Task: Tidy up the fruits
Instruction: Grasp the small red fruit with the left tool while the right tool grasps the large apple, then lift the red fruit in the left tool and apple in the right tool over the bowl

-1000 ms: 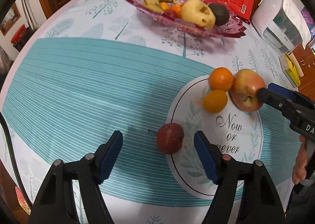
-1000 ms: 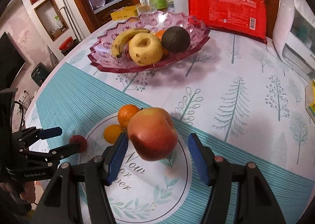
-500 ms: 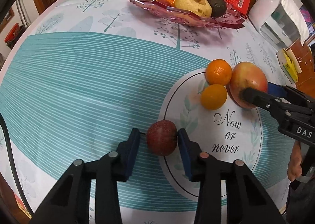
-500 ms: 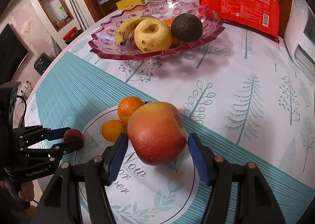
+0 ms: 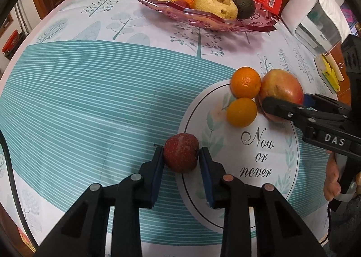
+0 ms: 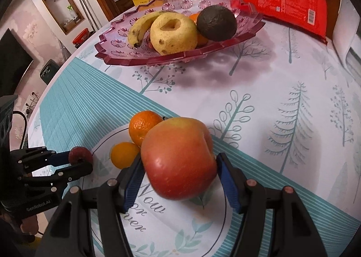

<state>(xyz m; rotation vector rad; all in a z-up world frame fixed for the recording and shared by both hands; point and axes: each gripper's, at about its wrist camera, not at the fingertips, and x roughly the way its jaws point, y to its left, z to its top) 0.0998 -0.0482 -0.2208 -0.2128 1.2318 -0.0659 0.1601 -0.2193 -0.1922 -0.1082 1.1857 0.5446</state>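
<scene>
1. My left gripper (image 5: 181, 157) has its blue pads pressed against both sides of the small dark-red fruit (image 5: 181, 156) (rough-skinned, possibly a lychee; I can't be sure), which sits at the near-left rim of the printed white circle (image 5: 259, 155) on the tablecloth.
2. My right gripper (image 6: 178, 173) has closed around the large red apple (image 6: 178, 158); the left pad touches it, the right pad looks just at its skin. The apple touches the two oranges (image 6: 144, 127) beside it.
3. The pink glass fruit dish (image 6: 140, 58) lies straight ahead of both grippers, well apart, across the tree-printed cloth.
4. I judge the right arm nearer the dish, so the apple should travel forward first; the dish's long axis runs crosswise, with open space at its left end by the banana (image 6: 141, 27).
</scene>
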